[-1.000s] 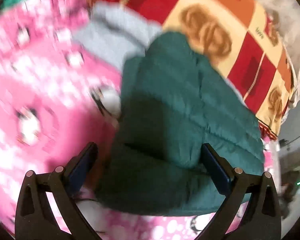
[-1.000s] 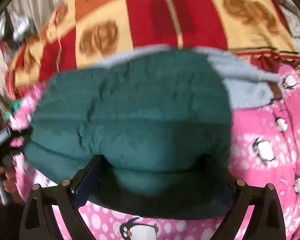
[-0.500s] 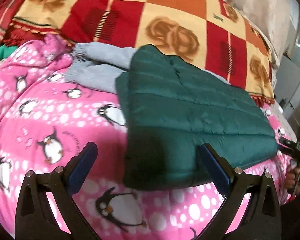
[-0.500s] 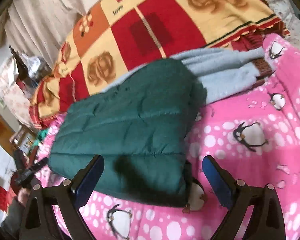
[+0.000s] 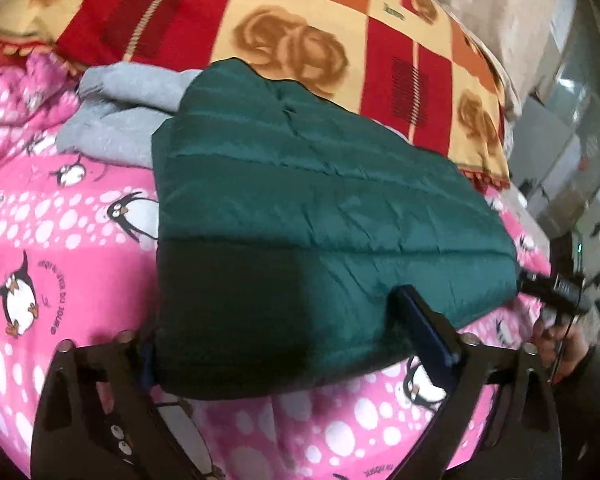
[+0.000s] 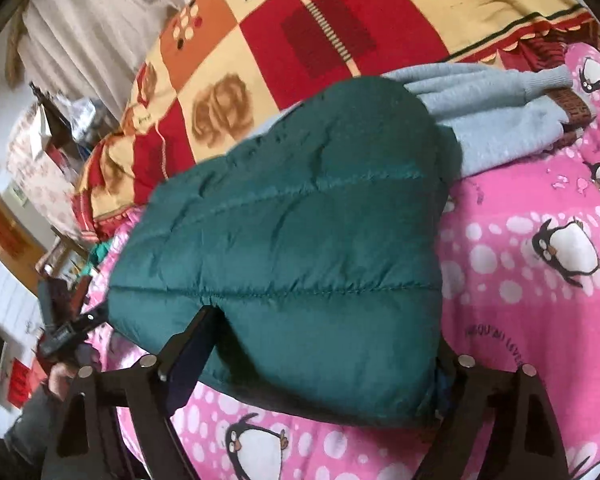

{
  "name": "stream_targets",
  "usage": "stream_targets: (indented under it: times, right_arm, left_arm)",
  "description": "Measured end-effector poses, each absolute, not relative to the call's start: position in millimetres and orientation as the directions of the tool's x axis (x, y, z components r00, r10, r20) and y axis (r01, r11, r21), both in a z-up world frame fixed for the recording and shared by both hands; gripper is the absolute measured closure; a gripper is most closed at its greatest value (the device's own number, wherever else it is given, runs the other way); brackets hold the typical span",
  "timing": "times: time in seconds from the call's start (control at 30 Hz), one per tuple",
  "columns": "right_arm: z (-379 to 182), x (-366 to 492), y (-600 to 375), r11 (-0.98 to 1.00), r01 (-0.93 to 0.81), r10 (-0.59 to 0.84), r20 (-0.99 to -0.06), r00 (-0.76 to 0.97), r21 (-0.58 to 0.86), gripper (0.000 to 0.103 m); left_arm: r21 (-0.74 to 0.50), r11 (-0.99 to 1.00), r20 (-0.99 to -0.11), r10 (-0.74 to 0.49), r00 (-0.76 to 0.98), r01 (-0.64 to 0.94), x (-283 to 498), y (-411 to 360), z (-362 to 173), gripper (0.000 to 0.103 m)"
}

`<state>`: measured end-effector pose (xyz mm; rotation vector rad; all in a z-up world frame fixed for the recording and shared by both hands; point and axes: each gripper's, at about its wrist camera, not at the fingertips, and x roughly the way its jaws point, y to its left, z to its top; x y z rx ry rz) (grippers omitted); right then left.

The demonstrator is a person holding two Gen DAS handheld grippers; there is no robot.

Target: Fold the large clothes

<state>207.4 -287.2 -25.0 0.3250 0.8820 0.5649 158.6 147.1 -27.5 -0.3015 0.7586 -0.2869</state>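
Here the green quilted jacket [image 5: 300,216] lies folded into a compact pad on the pink penguin bedspread [image 5: 60,240], partly over a grey garment [image 5: 112,128]. Both the left gripper [image 5: 284,344] and right gripper [image 6: 324,344] straddle its near edge, jaws apart, unclamped; folding appears nearly complete.

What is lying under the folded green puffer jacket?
The green puffer jacket rests on the pink penguin blanket and overlaps a grey garment at its far end. How far the grey garment extends underneath is hidden.
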Motion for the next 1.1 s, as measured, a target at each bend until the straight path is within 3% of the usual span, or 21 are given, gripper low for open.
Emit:
stream_targets:
  times: [0.13,0.2,0.5,1.1]
  right_arm:
    - [-10,203,-290,0.799,-0.364,0.600,-0.600,0.530,0.478,0.041]
    - [-7,202,-293,0.796,-0.370,0.604,-0.590,0.536,0.479,0.049]
    - [6,189,-291,0.803,-0.407,0.596,-0.584,0.551,0.435,0.059]
    - [36,134,-296,0.812,-0.455,0.582,-0.566,0.583,0.367,0.061]
  left_arm:
    - [-0.359,0.919,-0.612,-0.364,0.702,0.163,152,152,-23,0.039]
    - [-0.359,0.919,-0.608,-0.362,0.707,0.163,150,153,-21,0.044]
    - [-0.318,0.932,-0.627,-0.343,0.699,0.172,143,146,-19,0.049]
    - [-0.336,0.925,-0.568,-0.349,0.745,0.177,81,141,-1,0.057]
